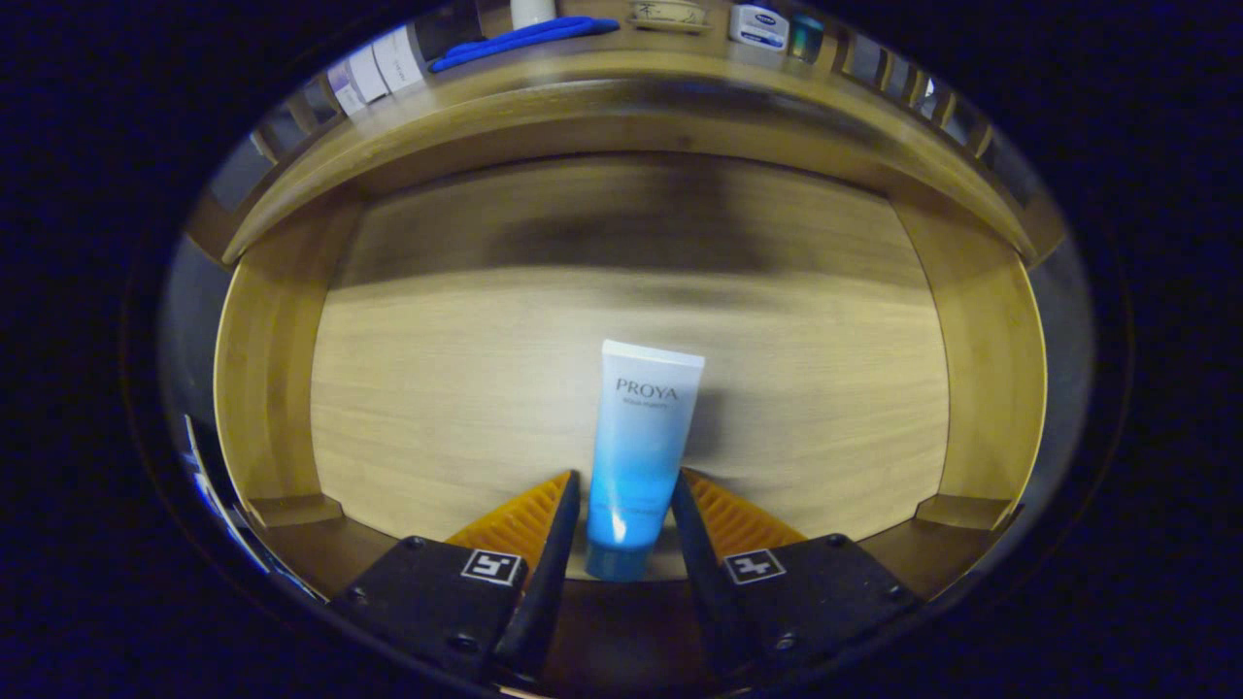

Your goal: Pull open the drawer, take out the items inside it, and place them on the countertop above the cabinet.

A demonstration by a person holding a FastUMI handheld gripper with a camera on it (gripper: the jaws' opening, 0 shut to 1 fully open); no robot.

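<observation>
I look down into the pulled-open wooden drawer (437,388). A soft tube (641,427), white at its far end and fading to blue toward its cap, stands lengthwise between my fingers. My gripper (624,478) is shut on the tube's lower blue part, with one finger pressed against each side. The cap end reaches back over the drawer's front wall. The tube throws a shadow onto the drawer floor to its right. Beyond the drawer's back runs the countertop (621,73) above the cabinet.
On the countertop lie a blue cloth (524,37), a white jar (757,25), a teal item (804,37), a shallow bowl (668,14) and white boxes (374,66). The drawer's side walls (262,369) rise left and right of the tube.
</observation>
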